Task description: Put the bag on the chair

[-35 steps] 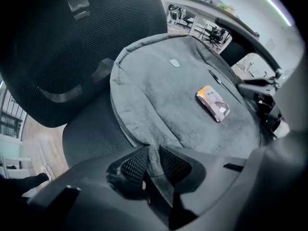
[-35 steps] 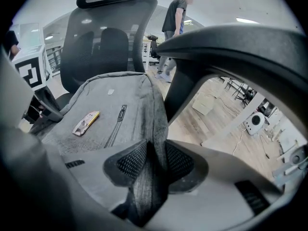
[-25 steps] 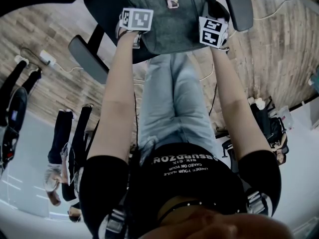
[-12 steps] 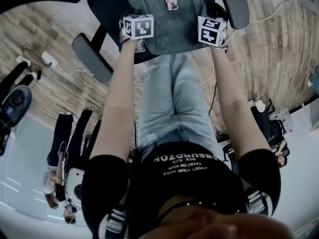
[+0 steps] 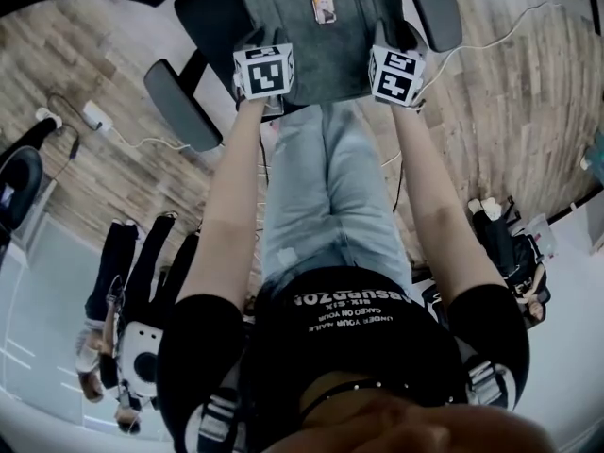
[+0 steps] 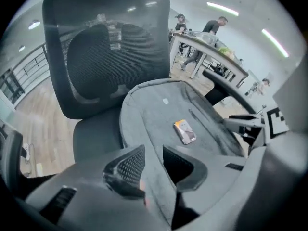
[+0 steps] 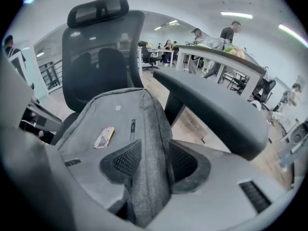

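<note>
The grey bag [image 5: 321, 45] lies flat on the seat of the black mesh office chair [image 5: 212, 17], its top towards the backrest [image 6: 106, 57]. A small orange label [image 6: 185, 131] sits on its front. My left gripper [image 5: 267, 41] is at the bag's near left edge. Its jaws are opening, and a fold of the grey fabric [image 6: 159, 186] still runs between the pads. My right gripper [image 5: 392, 38] is at the near right edge, beside the armrest [image 7: 216, 105]. Its jaws are also opening around the bag's side fold [image 7: 149, 177].
The chair's left armrest [image 5: 184, 107] juts out over the wooden floor. A power strip and its cable [image 5: 94, 113] lie on the floor to the left. People stand at the left [image 5: 123, 253]. Desks with more people [image 6: 211, 49] fill the room behind the chair.
The left gripper has drawn back a little along the bag towards me. The right gripper has barely moved. The bag stays flat on the seat.
</note>
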### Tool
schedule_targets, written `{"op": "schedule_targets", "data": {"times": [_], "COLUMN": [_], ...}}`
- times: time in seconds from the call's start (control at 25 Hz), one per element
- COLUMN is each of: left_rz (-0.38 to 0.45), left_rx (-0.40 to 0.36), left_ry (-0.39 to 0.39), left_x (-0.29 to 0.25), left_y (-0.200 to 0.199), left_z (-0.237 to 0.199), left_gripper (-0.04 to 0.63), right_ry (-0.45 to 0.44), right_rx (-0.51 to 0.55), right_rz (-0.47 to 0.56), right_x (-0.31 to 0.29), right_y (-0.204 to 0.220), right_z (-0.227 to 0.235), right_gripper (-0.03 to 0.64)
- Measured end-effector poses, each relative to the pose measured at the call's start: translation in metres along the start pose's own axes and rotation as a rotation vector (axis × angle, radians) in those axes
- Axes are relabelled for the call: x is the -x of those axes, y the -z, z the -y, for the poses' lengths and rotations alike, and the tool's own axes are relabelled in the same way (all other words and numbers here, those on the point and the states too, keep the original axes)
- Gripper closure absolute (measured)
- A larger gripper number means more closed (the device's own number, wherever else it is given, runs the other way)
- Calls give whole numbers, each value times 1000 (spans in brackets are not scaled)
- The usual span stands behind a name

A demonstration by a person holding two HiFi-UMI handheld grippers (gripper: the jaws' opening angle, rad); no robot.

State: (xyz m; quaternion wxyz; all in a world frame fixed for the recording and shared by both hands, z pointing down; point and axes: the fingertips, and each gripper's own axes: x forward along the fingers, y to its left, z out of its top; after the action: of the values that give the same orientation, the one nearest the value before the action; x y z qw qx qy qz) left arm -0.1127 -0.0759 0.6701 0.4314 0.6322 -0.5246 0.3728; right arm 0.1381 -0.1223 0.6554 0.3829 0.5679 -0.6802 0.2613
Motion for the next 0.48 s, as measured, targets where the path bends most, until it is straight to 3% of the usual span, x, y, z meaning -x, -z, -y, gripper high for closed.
{"op": "schedule_targets", "data": {"times": [0.16,0.32,0.48], "left_rz": [29,113,188], "left_rx": [28,-30,-63], "left_ry": [101,116,124], "left_x": [25,54,82], "left_y": [-1,-8,-10], "left_z": [23,37,45], "left_gripper": [499,543,563], "right_ry": [-32,-67,-101], "right_rx": [-38,-59,-76], "right_rz": [24,57,91], "right_x": [27,55,80], "right_y": [-6,-12,-18], "right_z": [-10,-17,-22], "right_gripper": [473,557,592]}}
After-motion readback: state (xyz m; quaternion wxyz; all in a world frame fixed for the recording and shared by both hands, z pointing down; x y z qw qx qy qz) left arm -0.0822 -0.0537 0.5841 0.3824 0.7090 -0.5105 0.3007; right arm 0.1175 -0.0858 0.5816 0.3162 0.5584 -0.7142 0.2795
